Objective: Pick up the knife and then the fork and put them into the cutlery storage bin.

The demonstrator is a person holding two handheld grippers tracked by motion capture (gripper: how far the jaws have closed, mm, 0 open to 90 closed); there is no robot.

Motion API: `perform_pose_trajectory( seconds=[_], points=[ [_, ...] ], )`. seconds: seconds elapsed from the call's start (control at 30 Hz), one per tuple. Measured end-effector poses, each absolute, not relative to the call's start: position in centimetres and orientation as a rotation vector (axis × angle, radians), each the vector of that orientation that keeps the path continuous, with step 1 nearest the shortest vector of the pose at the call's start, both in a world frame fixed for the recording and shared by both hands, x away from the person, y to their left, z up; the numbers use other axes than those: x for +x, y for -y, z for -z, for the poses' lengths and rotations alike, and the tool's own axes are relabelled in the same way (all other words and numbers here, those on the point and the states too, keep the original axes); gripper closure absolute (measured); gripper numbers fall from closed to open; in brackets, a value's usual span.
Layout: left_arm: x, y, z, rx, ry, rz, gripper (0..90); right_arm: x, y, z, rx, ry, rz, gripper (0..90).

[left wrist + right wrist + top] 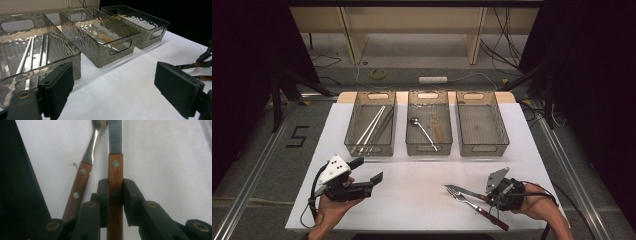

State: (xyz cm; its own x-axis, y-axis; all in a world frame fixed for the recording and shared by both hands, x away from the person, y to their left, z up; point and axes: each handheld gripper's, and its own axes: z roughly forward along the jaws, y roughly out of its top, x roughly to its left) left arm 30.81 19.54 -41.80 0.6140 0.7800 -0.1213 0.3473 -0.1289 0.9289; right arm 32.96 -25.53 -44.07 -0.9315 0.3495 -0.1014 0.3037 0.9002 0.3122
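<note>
Right gripper [486, 196] clamps a knife [460, 190] by its wooden handle while the left gripper [368, 171] waits open over the white worktop [412, 170].

At the left of the high view, the left gripper rests in the person's hand near the front edge of the worktop, jaws spread wide with nothing between them. Behind it stand three clear bins in a row: the left bin [354, 131] holds long thin sticks [372, 127], the middle bin [411, 140] holds a ladle [423, 131] and a small wooden-handled piece, and the right bin [499, 127] sits beside them. At the right, the knife's handle is pinched between the right gripper's pads, blade pointing left just above the worktop. A fork [474, 205] with a matching handle lies just beside the knife.
</note>
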Motion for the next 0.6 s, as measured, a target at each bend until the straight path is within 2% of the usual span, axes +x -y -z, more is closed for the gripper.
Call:
perform_pose_trajectory(
  seconds=[0.6],
  points=[
    [30.8,-19.6,41.8,1.717,-0.933,-0.484,15.5,34.1,26.3,42.1,0.800,-2.809,-0.751,77.2]
  ],
)
